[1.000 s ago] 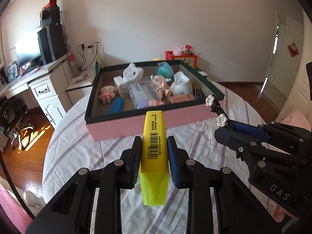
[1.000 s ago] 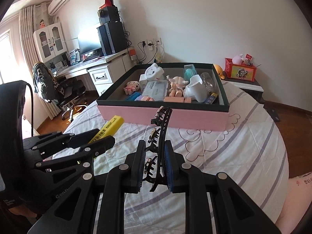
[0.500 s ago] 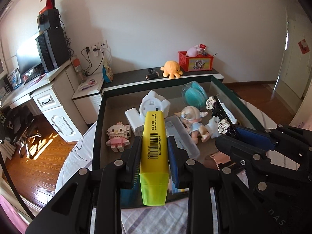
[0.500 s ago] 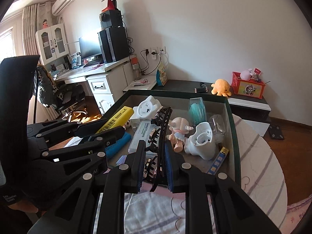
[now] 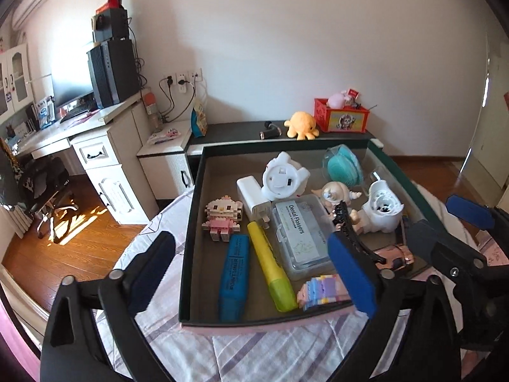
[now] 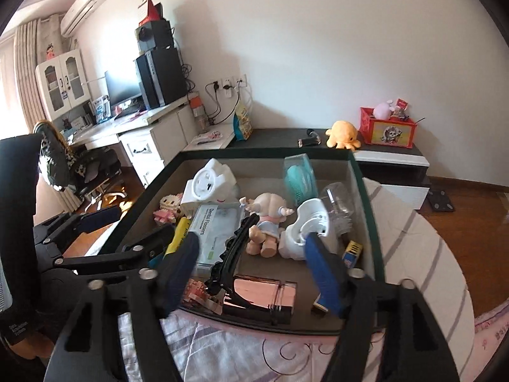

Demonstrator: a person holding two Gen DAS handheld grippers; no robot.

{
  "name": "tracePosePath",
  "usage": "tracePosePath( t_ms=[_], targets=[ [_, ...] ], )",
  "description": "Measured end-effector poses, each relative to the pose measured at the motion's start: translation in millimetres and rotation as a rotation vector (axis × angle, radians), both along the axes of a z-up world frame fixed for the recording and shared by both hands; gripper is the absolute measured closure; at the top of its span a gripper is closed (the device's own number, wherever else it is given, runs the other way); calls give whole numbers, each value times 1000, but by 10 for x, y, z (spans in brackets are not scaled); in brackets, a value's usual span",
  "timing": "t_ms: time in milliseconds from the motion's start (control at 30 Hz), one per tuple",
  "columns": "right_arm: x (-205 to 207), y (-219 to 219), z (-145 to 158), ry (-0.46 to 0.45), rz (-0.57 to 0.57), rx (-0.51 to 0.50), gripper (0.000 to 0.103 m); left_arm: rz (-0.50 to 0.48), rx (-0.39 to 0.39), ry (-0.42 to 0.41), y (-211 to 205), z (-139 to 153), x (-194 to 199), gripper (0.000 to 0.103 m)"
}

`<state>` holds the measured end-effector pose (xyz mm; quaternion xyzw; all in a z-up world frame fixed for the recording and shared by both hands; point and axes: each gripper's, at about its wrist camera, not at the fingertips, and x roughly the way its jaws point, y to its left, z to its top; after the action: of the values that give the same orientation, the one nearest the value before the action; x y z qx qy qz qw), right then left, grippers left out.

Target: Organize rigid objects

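A dark-rimmed box (image 5: pixel 190 210) with a pink front stands on the striped cloth. A yellow highlighter (image 5: pixel 271 266) lies in it between a blue marker (image 5: pixel 234 273) and a clear floss case (image 5: pixel 300 236). My left gripper (image 5: pixel 251 278) is open above the box's front, empty. A black hair clip (image 6: pixel 231 258) lies in the box (image 6: pixel 366 210) across a shiny pink case (image 6: pixel 259 296); it also shows in the left wrist view (image 5: pixel 348 227). My right gripper (image 6: pixel 253 272) is open around the clip, empty.
The box also holds a block figure (image 5: pixel 221 216), a white charger (image 5: pixel 254 195), a white round toy (image 5: pixel 283 176), a doll (image 6: pixel 267 219), a teal item (image 6: pixel 299 178) and a white cup (image 6: pixel 310 226). A desk and a chair (image 5: pixel 41 187) stand left.
Both grippers have opened. The highlighter dropped from my left gripper into the box and the hair clip dropped from my right gripper onto the pink case.
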<state>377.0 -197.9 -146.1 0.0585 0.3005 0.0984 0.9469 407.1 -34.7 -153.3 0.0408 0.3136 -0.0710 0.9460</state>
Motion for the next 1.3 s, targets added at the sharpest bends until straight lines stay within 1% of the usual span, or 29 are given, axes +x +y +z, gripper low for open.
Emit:
tracePosePath(
  t_ms=[100,133,200,267,367,433,467,600,667,967,1133,1300],
  targets=[
    [-371,16,223,-66,-8,-8,7,14,17,-88,14,229,-415,0],
    [-484,39,286,-81,-21,-25,0,24,17,-115,27,302,-550,0],
    [-779,79,411,-132,-40,-40,0,36,16,-156,48,429,-809,0],
    [-1059,99,517,-172,-61,-43,0,50,10,-177,58,516,-1032,0],
    [-1411,137,659,-211,-91,-67,0,36,-20,-204,96,623,-1396,0],
    [-1612,132,717,-219,-119,-95,0,22,-37,-219,131,693,-1629,0],
    [-1722,133,744,-225,-126,-101,0,24,-44,-240,134,734,-1764,0],
    [-2094,94,855,-243,-128,-76,0,54,-33,-299,121,880,-2199,0],
    [-2270,91,913,-263,-133,-74,0,50,-47,-310,130,949,-2366,0],
    [-3062,145,1203,-344,-157,-79,0,56,-46,-387,193,1227,-3125,0],
    [-3346,185,1344,-372,-156,-78,0,71,-59,-429,256,1386,-3448,0],
    [-3615,229,1514,-420,-164,-84,0,87,-63,-479,285,1545,-3708,0]
  ],
)
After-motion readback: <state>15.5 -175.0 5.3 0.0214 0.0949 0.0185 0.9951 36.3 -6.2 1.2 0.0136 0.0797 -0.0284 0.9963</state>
